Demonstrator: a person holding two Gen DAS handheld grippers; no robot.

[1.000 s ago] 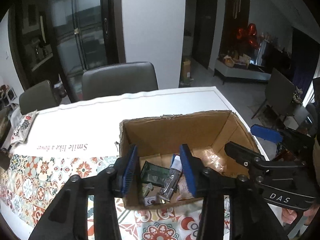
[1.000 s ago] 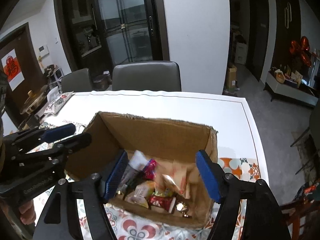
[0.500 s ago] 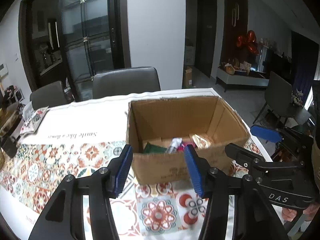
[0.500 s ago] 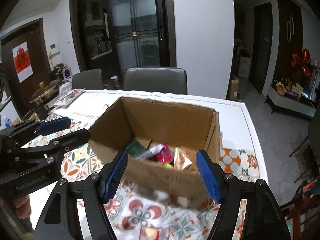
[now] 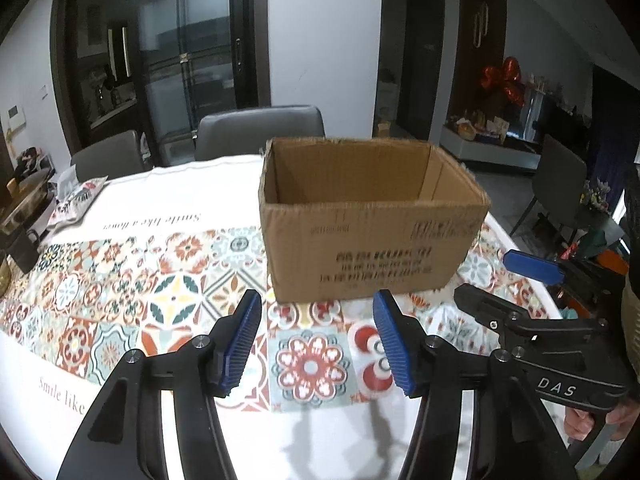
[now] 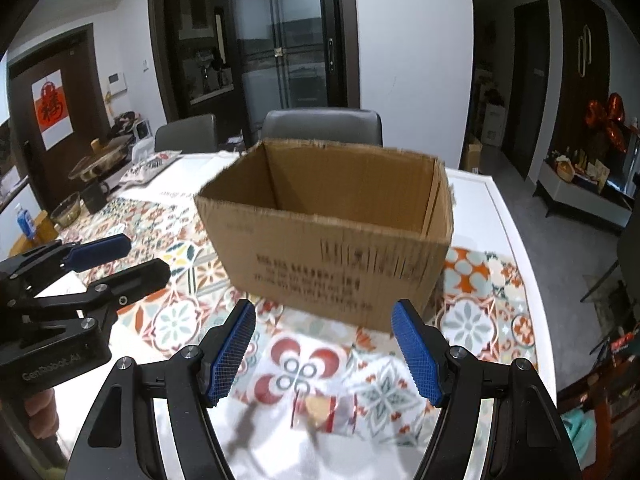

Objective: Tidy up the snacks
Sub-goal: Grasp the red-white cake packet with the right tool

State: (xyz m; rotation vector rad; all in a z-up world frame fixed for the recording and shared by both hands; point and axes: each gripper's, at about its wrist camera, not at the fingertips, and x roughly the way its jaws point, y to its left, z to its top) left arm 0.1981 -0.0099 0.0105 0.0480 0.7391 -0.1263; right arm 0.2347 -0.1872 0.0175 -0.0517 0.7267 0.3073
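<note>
An open brown cardboard box (image 5: 372, 236) stands on the patterned tablecloth; it also shows in the right wrist view (image 6: 332, 236). Its contents are hidden behind its near wall. My left gripper (image 5: 318, 346) is open and empty, low over the cloth in front of the box. My right gripper (image 6: 324, 360) is open and empty, in front of the box. A clear snack packet with red edges (image 6: 326, 412) lies on the cloth just beyond and between the right fingers. Each gripper shows in the other's view: the right one (image 5: 516, 292) and the left one (image 6: 124, 260).
A white table (image 6: 492, 208) with a tiled-pattern cloth (image 5: 120, 280) holds the box. Grey chairs (image 5: 260, 136) stand at the far side. A patterned packet (image 5: 76, 200), a dark mug (image 6: 94, 196) and a bowl (image 6: 66, 210) sit at the table's left end.
Both grippers have pulled back and down from over the box to low in front of it. The box's inside is no longer visible. The snack packet has come into the right view.
</note>
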